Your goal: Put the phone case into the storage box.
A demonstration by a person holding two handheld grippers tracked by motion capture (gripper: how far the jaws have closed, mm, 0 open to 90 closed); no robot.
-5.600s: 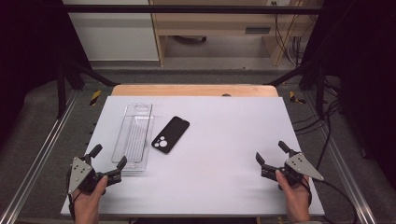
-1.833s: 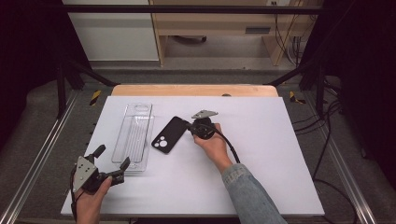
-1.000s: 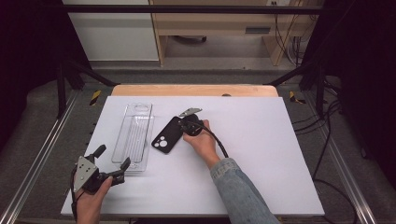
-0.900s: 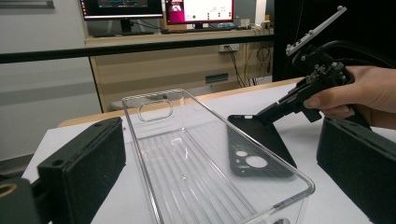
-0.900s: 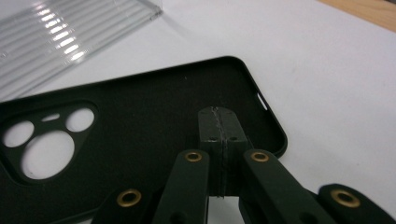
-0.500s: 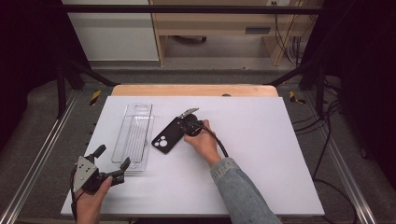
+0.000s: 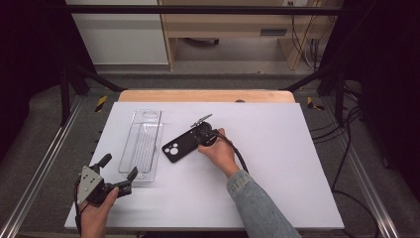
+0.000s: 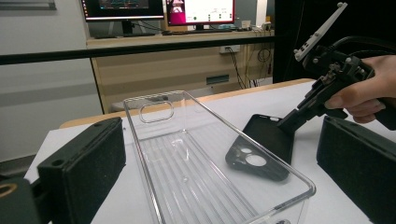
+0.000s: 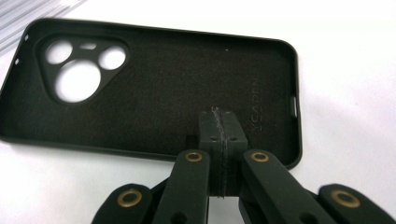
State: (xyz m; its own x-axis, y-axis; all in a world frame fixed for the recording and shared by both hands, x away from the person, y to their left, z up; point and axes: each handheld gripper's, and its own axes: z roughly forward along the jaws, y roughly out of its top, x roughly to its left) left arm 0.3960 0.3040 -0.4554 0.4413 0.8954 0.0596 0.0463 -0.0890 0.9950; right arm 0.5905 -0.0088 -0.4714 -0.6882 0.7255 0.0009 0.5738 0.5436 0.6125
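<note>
Your right claw [image 7: 198, 130] sits near the middle of the white table [image 7: 277, 163], its jaws pressed flat together with no gap showing between the pads in the right gripper view [image 9: 223, 135]. The tips lie over the inner face of the black soft-plastic phone case [image 9: 154, 88], close to its long near edge; whether they pinch that edge or merely rest on it can't be made out. The case lies open side up, camera cut-outs toward the clear tray (three round holes in one raised corner panel), and in the high view it shows as a dark slab [image 7: 177, 148] angled just right of the tray. Your right hand [image 7: 218, 151] wraps the gripper body, denim sleeve running toward the near edge of the table. The clear rectangular plastic tray [image 7: 142, 144], ribbed on its floor with a hang-slot at the far end, lies lengthwise left of centre. Your left claw [image 7: 119, 167] rests at the near left corner of the table with jaws spread wide, holding nothing; in the left gripper view its two foam-faced pads [image 8: 88, 161] frame the near end of the tray [image 8: 196, 168], with the case [image 8: 261, 149] and your right hand [image 8: 369, 88] beyond.
</note>
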